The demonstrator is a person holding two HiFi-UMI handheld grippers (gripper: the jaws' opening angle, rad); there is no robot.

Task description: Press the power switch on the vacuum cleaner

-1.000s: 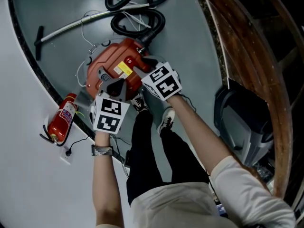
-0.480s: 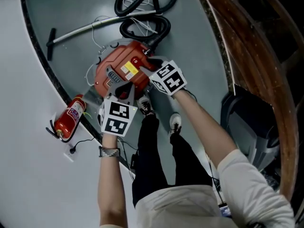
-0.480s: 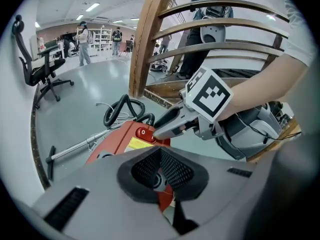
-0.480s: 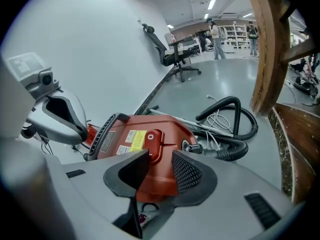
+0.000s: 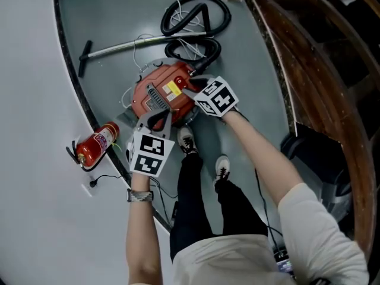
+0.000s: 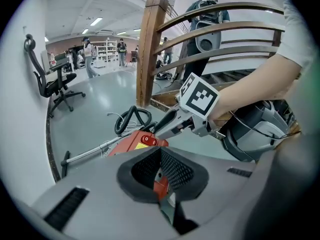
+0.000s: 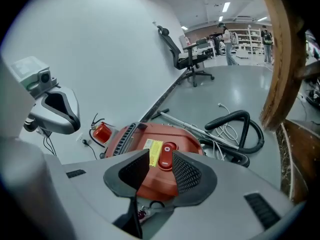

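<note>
The red vacuum cleaner (image 5: 161, 92) lies on the grey floor, with a yellow label and an oval red power switch (image 7: 166, 154) on top. My left gripper (image 5: 156, 117) hangs above the vacuum's near edge, jaws shut and empty. In the left gripper view its pads meet in front of the vacuum (image 6: 131, 143). My right gripper (image 5: 193, 88) hovers above the vacuum's right side, open. Its jaws have just been closing a little, with nothing between them. The switch shows beyond the gap in the right gripper (image 7: 161, 168). The right gripper (image 6: 160, 129) points down at the switch (image 6: 146, 140).
A black hose (image 5: 196, 16) and a metal wand (image 5: 136, 45) lie beyond the vacuum. A fire extinguisher (image 5: 95, 146) stands by the white wall on the left. A wooden railing (image 5: 309, 70) curves along the right, near a dark machine (image 5: 320, 159). The person's shoes (image 5: 187, 140) stand just before the vacuum.
Both grippers have lifted away from the vacuum's top, the left one more. The head view has pulled back, so the vacuum looks smaller.
</note>
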